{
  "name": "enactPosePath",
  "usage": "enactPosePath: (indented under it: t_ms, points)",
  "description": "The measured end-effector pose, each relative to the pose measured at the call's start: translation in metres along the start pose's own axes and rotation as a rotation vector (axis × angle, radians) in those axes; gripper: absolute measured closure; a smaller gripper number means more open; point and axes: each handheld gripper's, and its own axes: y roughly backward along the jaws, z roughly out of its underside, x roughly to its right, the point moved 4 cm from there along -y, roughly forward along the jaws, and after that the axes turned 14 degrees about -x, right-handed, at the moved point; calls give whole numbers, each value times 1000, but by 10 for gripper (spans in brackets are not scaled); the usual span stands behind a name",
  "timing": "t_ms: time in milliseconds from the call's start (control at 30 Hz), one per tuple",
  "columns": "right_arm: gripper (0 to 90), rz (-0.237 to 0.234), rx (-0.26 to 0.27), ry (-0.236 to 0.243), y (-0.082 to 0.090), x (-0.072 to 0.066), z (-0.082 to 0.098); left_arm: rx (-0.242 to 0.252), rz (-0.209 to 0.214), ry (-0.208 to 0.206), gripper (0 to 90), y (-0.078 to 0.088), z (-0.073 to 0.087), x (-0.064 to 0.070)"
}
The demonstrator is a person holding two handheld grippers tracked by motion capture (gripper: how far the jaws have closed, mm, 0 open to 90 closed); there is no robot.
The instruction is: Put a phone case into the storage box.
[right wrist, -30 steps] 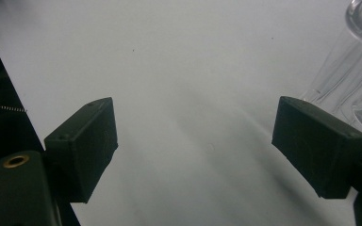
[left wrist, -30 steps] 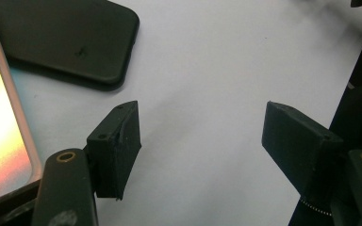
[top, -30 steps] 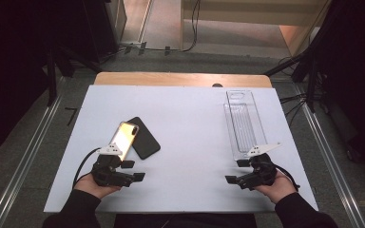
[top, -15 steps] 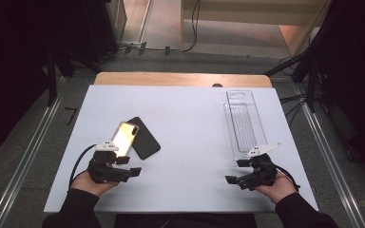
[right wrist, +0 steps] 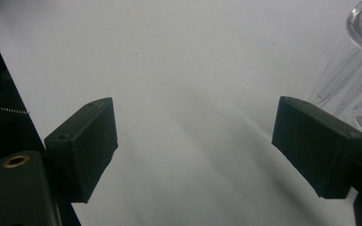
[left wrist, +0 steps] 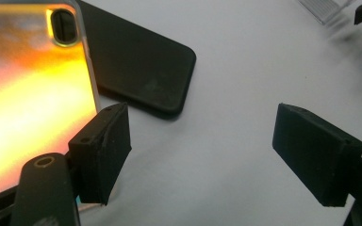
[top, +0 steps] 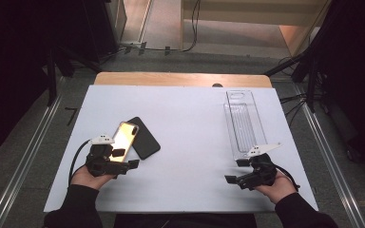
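No brand or writing can be read on anything here. The phone [top: 121, 141] lies on the white table [top: 190, 123] with its glossy back up, glaring orange and yellow, a dark oval camera window at its far end; a clear rim seems to run round its edge, though the glare makes that hard to judge. Its far part overlaps a matt black case [top: 143, 137], a flat rounded rectangle with a faintly scuffed skin. The left gripper [top: 120, 157] sits at the phone's near end. Its jaws have just been opening and now stand wide: in the left gripper view one black, blocky pad [left wrist: 101, 153] lies over the phone's edge, and nothing but bare table lies between the pads. Since a second ago the left hand [top: 86, 176] has drawn back a little toward the near edge; the phone and case lie as they did. The right gripper [top: 237, 171] has stayed put, jaws wide apart over bare table, gripping nothing, just short of the near end of a long clear ribbed plastic tray [top: 243, 124]
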Motion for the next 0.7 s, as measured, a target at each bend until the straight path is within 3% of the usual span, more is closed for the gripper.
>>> enactPosePath:
  t_ms: [133,200,233,333,433,600,700]
  points:
    - [131,-2,0,-3,0,0,0,29,-4,0,130,2,-5,-5]
    - [131,-4,3,-6,1,0,0,54,-3,4,0,3,-8,-6]
    - [131,-3,3,-7,1,0,0,17,21,11,0,3,-10,-8]
    - [130,-4,4,-5,0,0,0,29,27,-13,0,6,-16,-10]
    - [131,-5,1,-4,1,0,0,23,-9,-10,0,6,-21,-16]
    - [131,5,11,-2,2,1,0,32,-6,14,3,6,-26,-25]
    - [130,5,10,-1,2,1,0,41,-26,33,3,6,-29,-32]
